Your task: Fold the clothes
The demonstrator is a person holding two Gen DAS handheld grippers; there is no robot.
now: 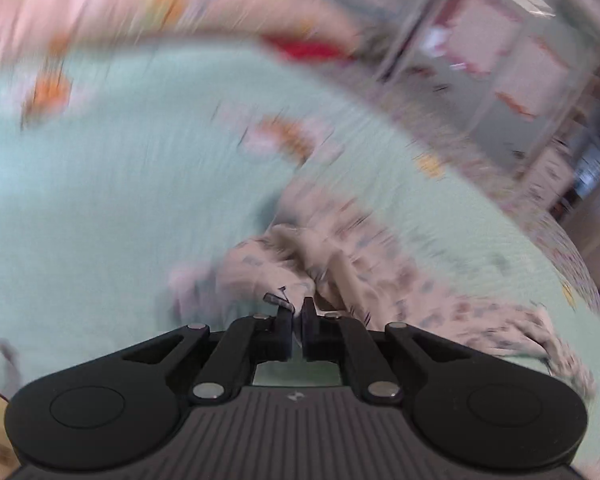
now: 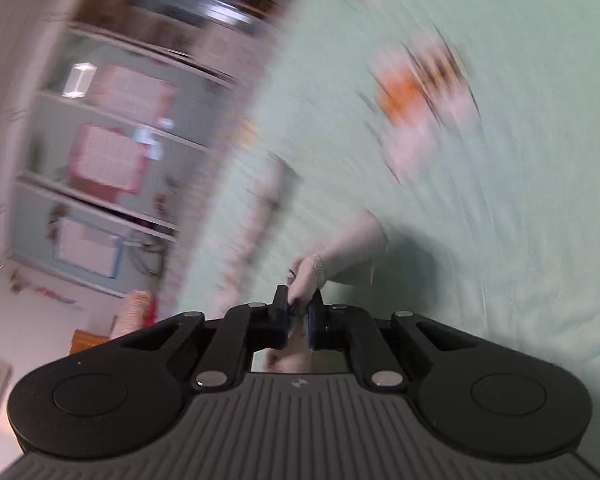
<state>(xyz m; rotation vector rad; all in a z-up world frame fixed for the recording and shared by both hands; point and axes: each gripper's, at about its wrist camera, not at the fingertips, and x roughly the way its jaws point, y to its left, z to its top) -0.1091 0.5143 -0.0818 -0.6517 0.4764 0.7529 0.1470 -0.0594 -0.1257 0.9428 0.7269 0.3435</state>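
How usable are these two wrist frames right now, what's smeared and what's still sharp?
Left wrist view: the green bedspread and patterned garment are motion-smeared, and fisheye bows the bed edge; the left tongs stay crisp. Right wrist view: shelves and bedspread streak heavily; the right tongs stay sharp, pale cloth pinched between them. Lighting is even, with no glare.

Both views are taken low over a mint bedspread [image 1: 100,200], looking forward and down past each gripper; the bedspread [image 2: 500,240] and white shelves [image 2: 112,152] are shared
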